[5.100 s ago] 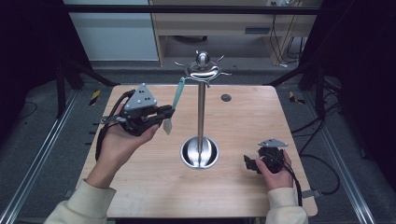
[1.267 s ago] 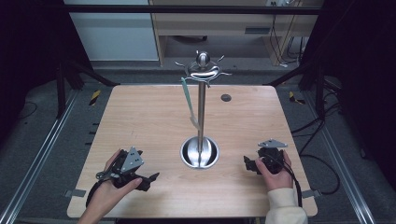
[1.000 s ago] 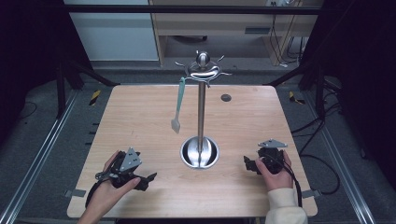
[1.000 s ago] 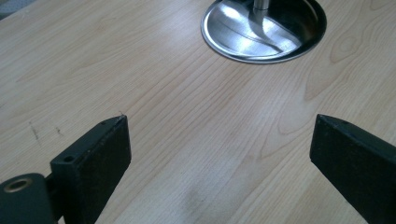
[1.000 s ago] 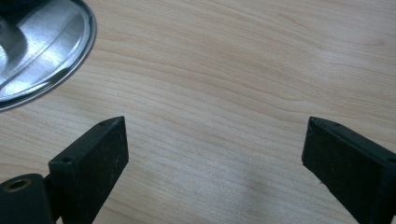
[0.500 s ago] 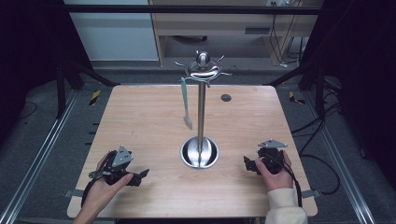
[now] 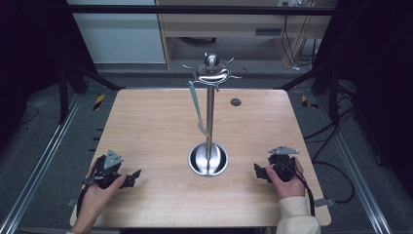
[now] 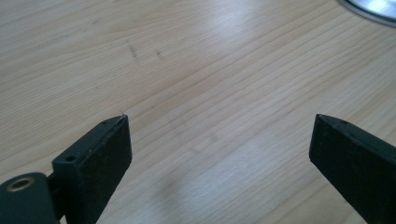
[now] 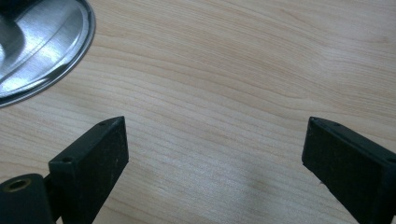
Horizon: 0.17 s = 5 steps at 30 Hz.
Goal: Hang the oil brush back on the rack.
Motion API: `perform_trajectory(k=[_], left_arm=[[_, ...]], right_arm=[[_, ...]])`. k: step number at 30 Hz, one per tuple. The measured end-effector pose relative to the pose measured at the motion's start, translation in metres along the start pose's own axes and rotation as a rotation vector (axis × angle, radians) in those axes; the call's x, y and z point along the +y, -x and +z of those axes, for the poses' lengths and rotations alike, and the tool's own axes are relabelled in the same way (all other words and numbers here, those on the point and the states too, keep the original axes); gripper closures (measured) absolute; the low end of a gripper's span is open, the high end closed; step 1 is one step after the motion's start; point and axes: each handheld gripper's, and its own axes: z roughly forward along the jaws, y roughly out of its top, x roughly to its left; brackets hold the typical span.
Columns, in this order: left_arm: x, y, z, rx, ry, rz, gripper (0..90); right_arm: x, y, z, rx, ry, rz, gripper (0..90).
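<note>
A steel utensil stand (image 7: 210,107) rises from a round base (image 7: 208,159) in the middle of the wooden table (image 7: 146,126). A pale green utensil (image 7: 197,108) hangs from a hook on its top ring, left of the pole. My left gripper (image 7: 132,177) rests open near the table's front left, nothing between its jaws. In the left gripper view the gripper (image 8: 219,140) looks over bare wood, the base (image 8: 373,7) at top right. My right gripper (image 7: 257,171) sits open at the front right; in its own view the gripper (image 9: 215,140) faces wood, the base (image 9: 42,42) at top left.
A small dark round hole (image 7: 235,102) marks the table's far side right of the stand. Black frame rails run along both sides of the table, and a cabinet stands behind it. Cables trail off the right edge.
My left gripper let go of the green utensil at the stand's hook and drew back to the front left of the table. The utensil has been swinging on its hook. The right gripper stayed put.
</note>
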Motion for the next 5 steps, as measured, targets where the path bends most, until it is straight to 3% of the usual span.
perform_trajectory(k=[5], left_arm=[[-0.0014,-0.0047,0.0007,0.019,-0.002,-0.007,5.4]], right_arm=[[-0.0005,0.0015,-0.0003,0.000,0.002,0.000,7.8]])
